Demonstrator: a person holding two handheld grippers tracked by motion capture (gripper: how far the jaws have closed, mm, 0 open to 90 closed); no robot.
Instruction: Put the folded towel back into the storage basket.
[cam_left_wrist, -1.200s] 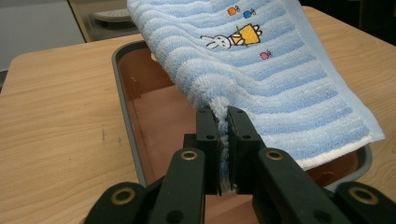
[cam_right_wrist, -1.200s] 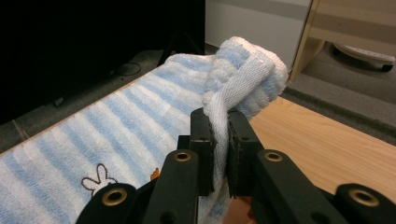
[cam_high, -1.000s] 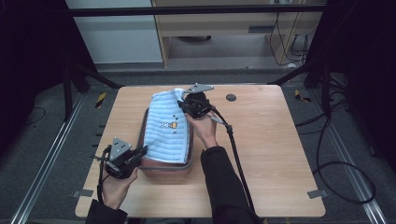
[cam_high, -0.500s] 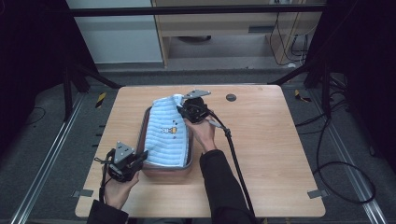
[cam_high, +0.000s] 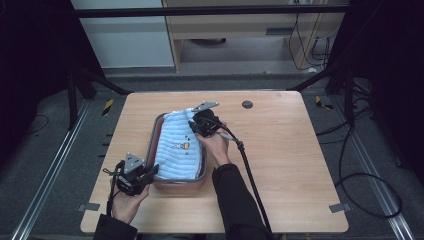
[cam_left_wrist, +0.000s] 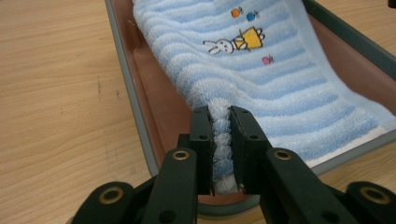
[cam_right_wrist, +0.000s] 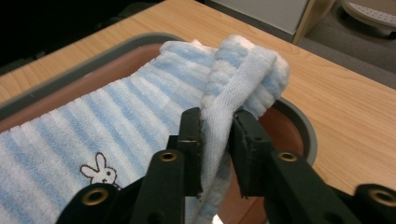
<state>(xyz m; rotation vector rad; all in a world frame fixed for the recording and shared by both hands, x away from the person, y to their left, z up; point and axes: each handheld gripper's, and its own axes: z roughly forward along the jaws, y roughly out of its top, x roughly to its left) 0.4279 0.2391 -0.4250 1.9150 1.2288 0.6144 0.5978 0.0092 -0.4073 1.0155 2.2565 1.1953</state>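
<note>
Towel (cam_high: 179, 149), blue-striped with a small rabbit picture, lies in the brown tray (cam_high: 176, 183) on the table (cam_high: 300, 165), its near corner pinched by the left gripper (cam_left_wrist: 219, 154) and its far corner by the right gripper (cam_right_wrist: 215, 154).

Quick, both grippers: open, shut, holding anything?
Left gripper: shut on the blue striped towel's near corner.
Right gripper: shut on the towel's far edge, over the tray.

Blue-and-white striped towel (cam_left_wrist: 261, 79), brown tray (cam_high: 158, 132).
</note>
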